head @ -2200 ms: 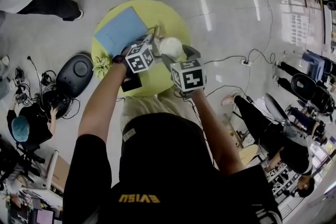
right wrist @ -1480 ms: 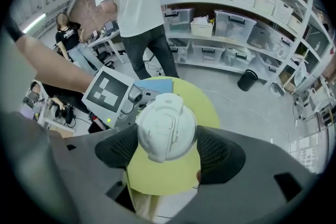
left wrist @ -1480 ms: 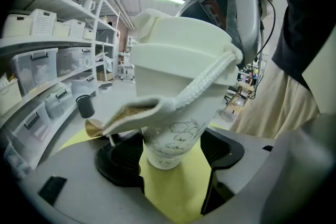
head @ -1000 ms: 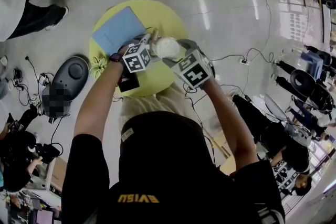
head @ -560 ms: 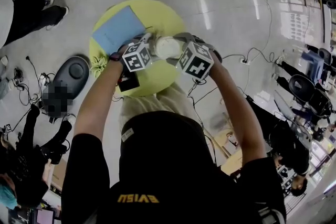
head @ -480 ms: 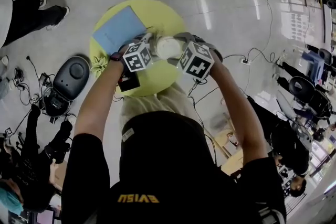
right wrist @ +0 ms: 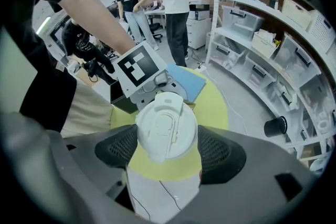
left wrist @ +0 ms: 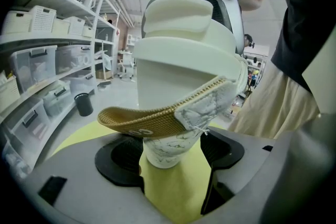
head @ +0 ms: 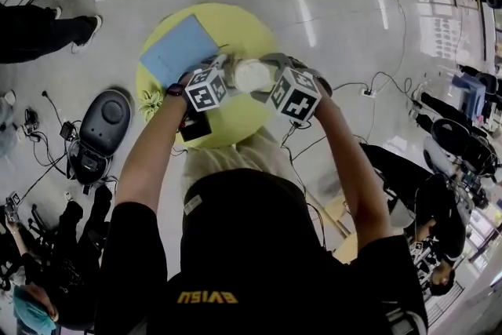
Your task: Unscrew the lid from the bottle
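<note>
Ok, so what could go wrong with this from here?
1. The left gripper clamps the bottle only at its narrow foot, so it may spin along when the right gripper, clamped on the lid, twists.
2. The woven strap hangs just above the left jaws and could snag.

Yellow lettering (head: pixel 208 296) "EVISU", seen reversed, on the person's black shirt (head: pixel 314 290), small white print on the bottle (left wrist: pixel 178 60)'s woven strap (left wrist: pixel 137 122) unreadable

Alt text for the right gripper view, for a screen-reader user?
Top-down on a white bottle lid clamped between the right tool's two black mesh pads. Below lies a round yellow table with a blue sheet; the left tool sits just behind the lid.
</note>
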